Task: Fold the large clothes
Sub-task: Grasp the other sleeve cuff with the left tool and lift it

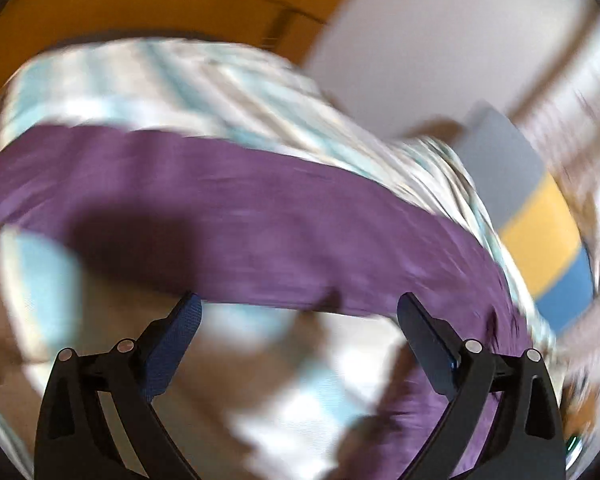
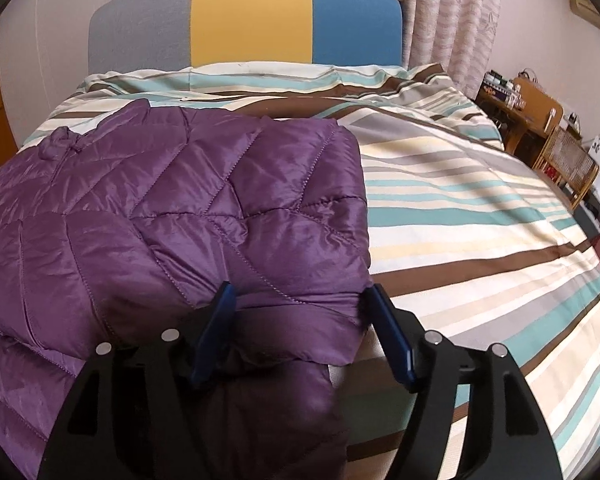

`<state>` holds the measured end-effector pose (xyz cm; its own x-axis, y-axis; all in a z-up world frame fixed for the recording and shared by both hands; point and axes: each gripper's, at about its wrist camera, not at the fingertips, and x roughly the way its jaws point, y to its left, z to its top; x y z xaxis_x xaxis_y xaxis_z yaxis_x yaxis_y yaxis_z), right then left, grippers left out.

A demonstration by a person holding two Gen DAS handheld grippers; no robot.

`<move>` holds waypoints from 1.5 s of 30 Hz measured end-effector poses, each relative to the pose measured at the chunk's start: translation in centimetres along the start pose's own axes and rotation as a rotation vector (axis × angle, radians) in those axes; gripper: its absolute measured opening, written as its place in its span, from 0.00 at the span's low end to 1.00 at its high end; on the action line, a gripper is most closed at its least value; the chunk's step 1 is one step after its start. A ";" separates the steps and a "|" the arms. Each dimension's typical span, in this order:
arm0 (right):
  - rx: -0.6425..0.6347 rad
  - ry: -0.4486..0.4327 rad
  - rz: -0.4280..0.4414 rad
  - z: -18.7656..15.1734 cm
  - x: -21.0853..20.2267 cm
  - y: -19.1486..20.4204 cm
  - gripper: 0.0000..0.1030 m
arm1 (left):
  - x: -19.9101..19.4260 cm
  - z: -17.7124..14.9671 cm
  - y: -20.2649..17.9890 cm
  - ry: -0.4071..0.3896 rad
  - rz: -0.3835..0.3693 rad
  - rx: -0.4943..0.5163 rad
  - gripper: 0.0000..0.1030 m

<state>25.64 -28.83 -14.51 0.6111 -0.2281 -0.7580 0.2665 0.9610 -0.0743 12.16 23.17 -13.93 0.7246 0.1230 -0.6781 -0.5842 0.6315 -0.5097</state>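
A purple quilted jacket [image 2: 172,216] lies on a striped bed cover [image 2: 480,208], folded over itself on the left half of the bed. My right gripper [image 2: 300,292] is open, its jaws spread around the jacket's near right edge, with fabric between them. The left wrist view is heavily blurred. My left gripper [image 1: 300,304] is open and empty, just below a band of the purple jacket [image 1: 240,220] that stretches across the view above the bed cover [image 1: 140,80].
A grey, yellow and blue headboard [image 2: 252,20] stands at the far end of the bed. Curtains [image 2: 452,12] hang behind it. Wooden furniture [image 2: 532,116] stands at the right. An orange wall or door [image 1: 160,4] is beyond the bed's left side.
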 end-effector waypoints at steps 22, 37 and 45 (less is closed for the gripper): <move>-0.011 -0.003 -0.015 0.0 -0.2 0.0 0.67 | -0.1 7.5 8.6 -0.168 0.085 -0.403 0.14; -0.004 -0.001 -0.005 0.0 -0.2 -0.1 0.68 | -3.1 3.7 -13.0 -0.308 -0.145 0.250 0.14; 0.007 0.003 0.004 0.0 -0.1 -0.3 0.69 | -1.5 -2.5 -21.1 -0.218 -0.270 0.470 0.14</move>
<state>25.49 -29.08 -14.37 0.6101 -0.2235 -0.7602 0.2694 0.9607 -0.0663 22.52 7.73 -3.44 0.9127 0.0337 -0.4073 -0.1795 0.9283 -0.3256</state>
